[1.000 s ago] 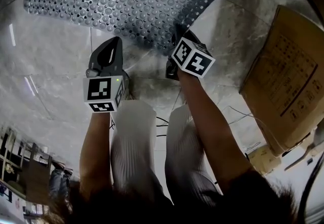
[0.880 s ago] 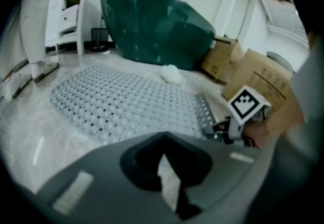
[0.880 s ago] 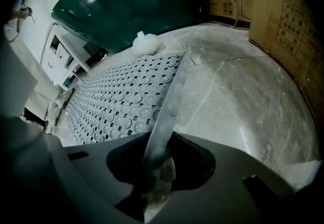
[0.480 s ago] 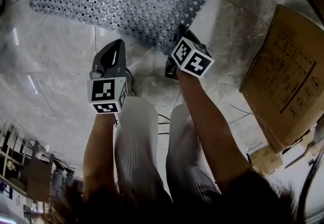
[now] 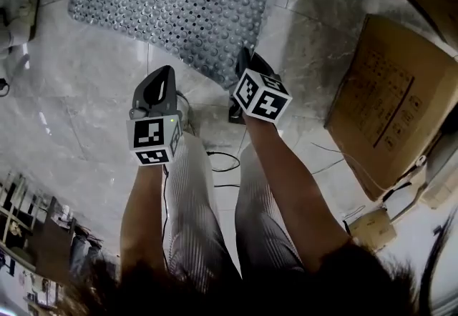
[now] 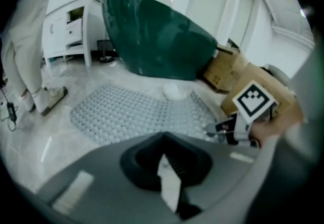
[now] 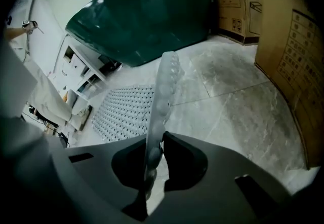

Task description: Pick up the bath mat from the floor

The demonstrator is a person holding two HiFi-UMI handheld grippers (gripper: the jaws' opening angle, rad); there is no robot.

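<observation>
my right hand-held gripper (image 7: 158,142) has just been closing, and its jaws now pinch the edge of the bath mat (image 5: 179,0) nearest me. in the right gripper view the mat runs between the two pads and stands up edge-on out of them, a pale studded strip. the rest of the grey mat lies spread on the marble floor (image 5: 86,107) ahead of me, in front of the dark green bathtub (image 6: 162,35). my left hand-held gripper (image 6: 164,167) hangs above bare floor just short of the mat, to the left of the right one. its jaws stand only a little apart, with a thin wedge of pale floor showing between them, and it has hold of nothing. a big cardboard box (image 5: 379,107) lies flat to my right, well apart from the mat. a white cabinet (image 6: 68,30) stands left of the tub. a small white thing (image 6: 171,90) sits at the mat's far edge; i cannot tell what it is.
</observation>
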